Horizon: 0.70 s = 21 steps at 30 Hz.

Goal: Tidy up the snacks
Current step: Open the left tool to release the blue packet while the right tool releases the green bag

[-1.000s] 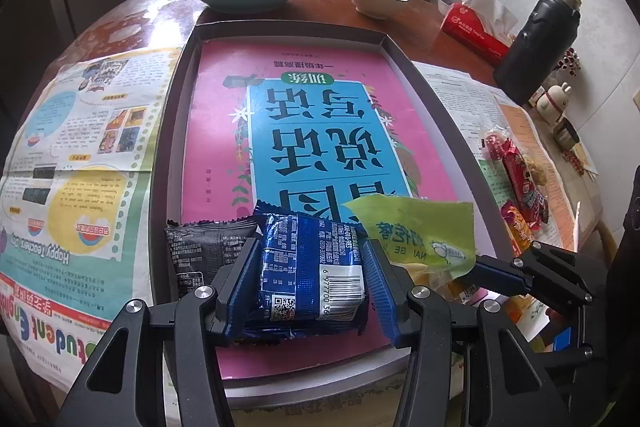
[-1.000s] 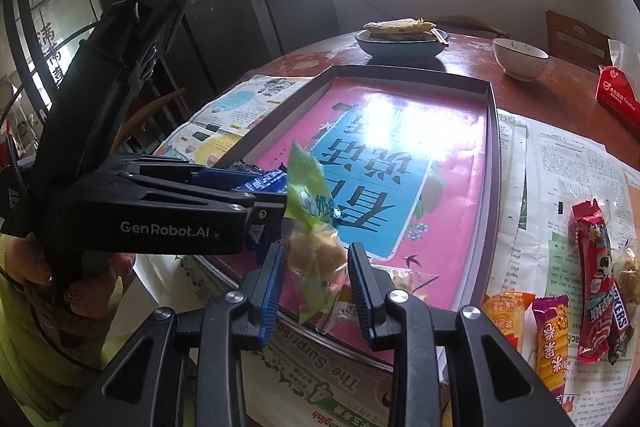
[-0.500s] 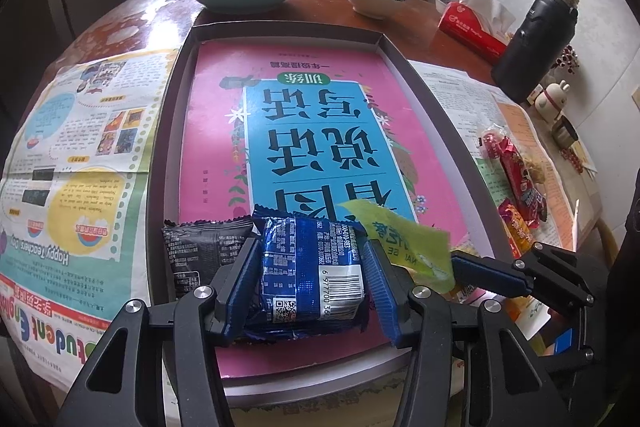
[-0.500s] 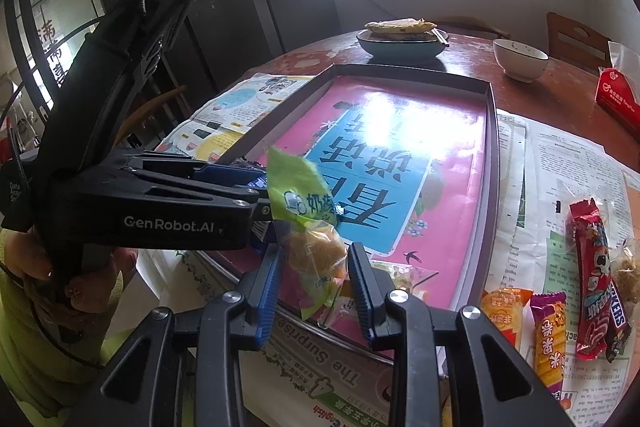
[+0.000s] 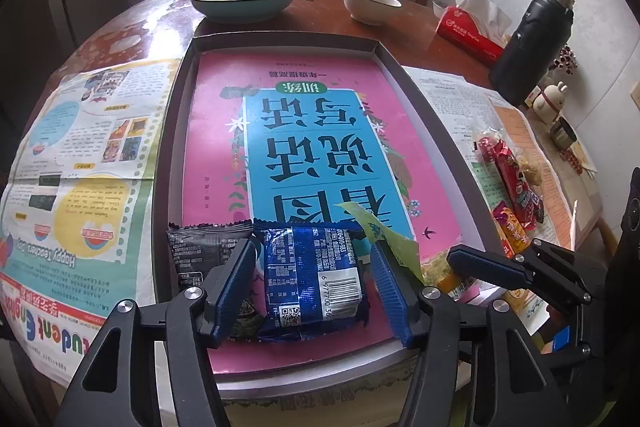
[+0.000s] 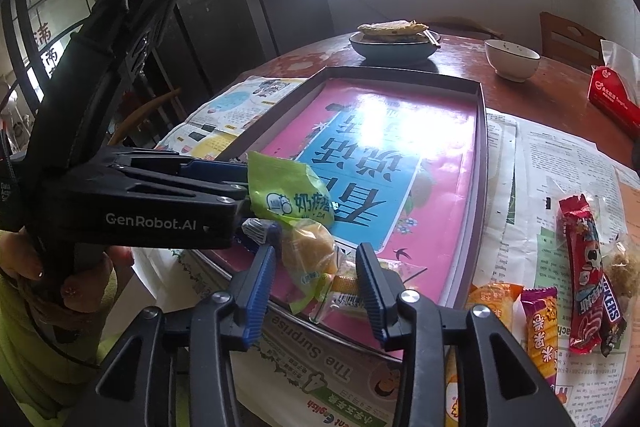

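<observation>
Fingers of the left gripper [image 5: 314, 289] stand apart around a blue foil snack packet [image 5: 314, 283]; the right gripper [image 6: 316, 285] gapes astride a green-yellow plastic snack bag [image 6: 306, 245].

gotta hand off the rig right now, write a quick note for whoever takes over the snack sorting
Left gripper: open, fingers either side of the blue snack pack, which lies in the tray near its front edge.
Right gripper: open around the green snack bag, which sits at the tray's front edge.
Done: black snack pack, blue pack and green bag are in the tray.
Left: the red Snickers bar, purple packet, orange packet and a clear-wrapped snack lie on the newspaper right of the tray.
</observation>
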Motion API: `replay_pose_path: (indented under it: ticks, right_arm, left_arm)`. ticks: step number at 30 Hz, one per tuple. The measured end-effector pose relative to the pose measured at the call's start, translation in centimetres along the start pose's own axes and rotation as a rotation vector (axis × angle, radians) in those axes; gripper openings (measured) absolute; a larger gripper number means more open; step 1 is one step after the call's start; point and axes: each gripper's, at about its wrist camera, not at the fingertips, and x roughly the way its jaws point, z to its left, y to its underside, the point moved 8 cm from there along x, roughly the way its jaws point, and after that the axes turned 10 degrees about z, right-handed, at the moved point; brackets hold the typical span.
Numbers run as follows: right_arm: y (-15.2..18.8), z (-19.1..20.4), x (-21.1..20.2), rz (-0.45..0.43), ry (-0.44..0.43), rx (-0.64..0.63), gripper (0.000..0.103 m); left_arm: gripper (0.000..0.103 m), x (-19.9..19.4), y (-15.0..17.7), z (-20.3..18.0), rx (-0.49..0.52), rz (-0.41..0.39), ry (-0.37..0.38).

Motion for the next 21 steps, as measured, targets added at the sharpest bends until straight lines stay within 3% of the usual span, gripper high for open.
replay_pose_path:
  ticks: [21]
  right_arm:
    - [0.0, -0.6, -0.7, -0.014, 0.021, 0.028, 0.051]
  left_arm:
    - [0.069, -2.0, -0.2, 0.3, -0.018, -0.043, 0.027]
